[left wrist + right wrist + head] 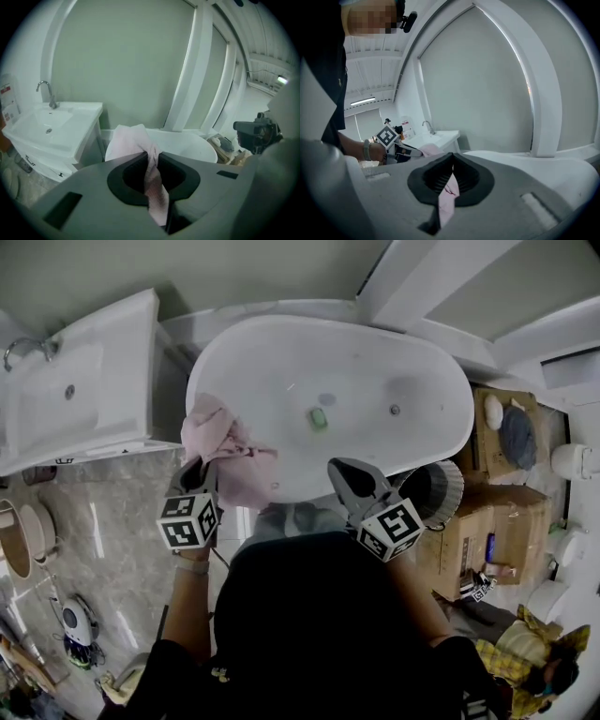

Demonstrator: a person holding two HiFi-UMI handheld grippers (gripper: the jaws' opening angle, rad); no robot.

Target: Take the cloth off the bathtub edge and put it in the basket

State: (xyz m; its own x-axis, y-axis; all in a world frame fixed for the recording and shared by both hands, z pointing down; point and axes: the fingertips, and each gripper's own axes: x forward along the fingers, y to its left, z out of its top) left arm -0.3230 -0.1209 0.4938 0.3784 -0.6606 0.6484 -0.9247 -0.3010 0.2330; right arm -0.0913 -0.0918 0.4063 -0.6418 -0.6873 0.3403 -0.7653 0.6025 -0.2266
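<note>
Pale pink cloth (225,442), soft, crumpled and finely textured, hangs in a loose bunch over the near left rim of the white oval bathtub (375,362). The left gripper (202,470) has its jaws pinching a twisted fold of it, and the rest billows out past the tips. The right gripper (345,472) has its jaws pressed together on a narrow strip of the same pink fabric; how that strip joins the bunch cannot be seen. A grey ribbed basket (441,486) stands by the tub, near the right gripper.
</note>
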